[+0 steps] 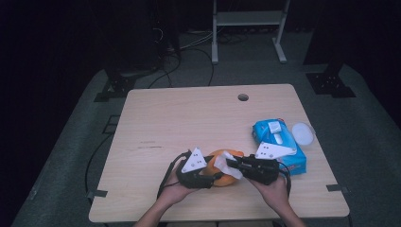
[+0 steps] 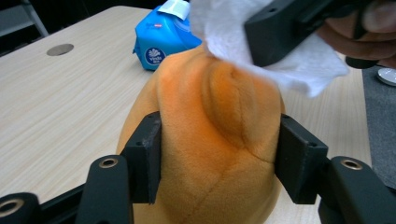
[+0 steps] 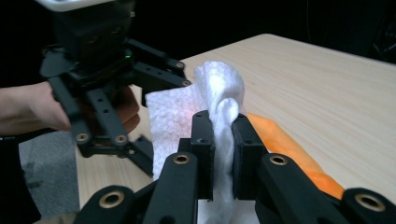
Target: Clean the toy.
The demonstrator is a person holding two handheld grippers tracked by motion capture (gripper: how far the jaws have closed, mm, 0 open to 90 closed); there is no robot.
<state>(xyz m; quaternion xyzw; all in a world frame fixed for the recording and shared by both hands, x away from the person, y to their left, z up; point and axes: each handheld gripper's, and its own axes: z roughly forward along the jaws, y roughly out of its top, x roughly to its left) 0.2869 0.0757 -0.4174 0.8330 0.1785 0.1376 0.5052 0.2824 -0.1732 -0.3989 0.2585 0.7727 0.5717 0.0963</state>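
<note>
An orange plush toy [image 1: 222, 178] lies near the front edge of the wooden table [image 1: 189, 118]. My left gripper [image 1: 213, 176] comes in from the left and is shut on it. In the left gripper view both pads [image 2: 147, 156] press the sides of the plush toy [image 2: 219, 121]. My right gripper [image 1: 232, 163] reaches in from the right, shut on a crumpled white wipe [image 1: 226, 161] that rests on top of the toy. In the right gripper view my right gripper [image 3: 223, 140] pinches the wipe [image 3: 219, 93] above the plush toy [image 3: 289, 149]. The wipe [image 2: 299, 70] drapes over the toy's far end.
A blue pack of wipes [image 1: 279, 142] lies at the table's right, with a white round lid [image 1: 302, 133] beside it. The tabletop has a cable hole [image 1: 243, 97] at the back. A white metal stand [image 1: 248, 28] is on the floor beyond the table.
</note>
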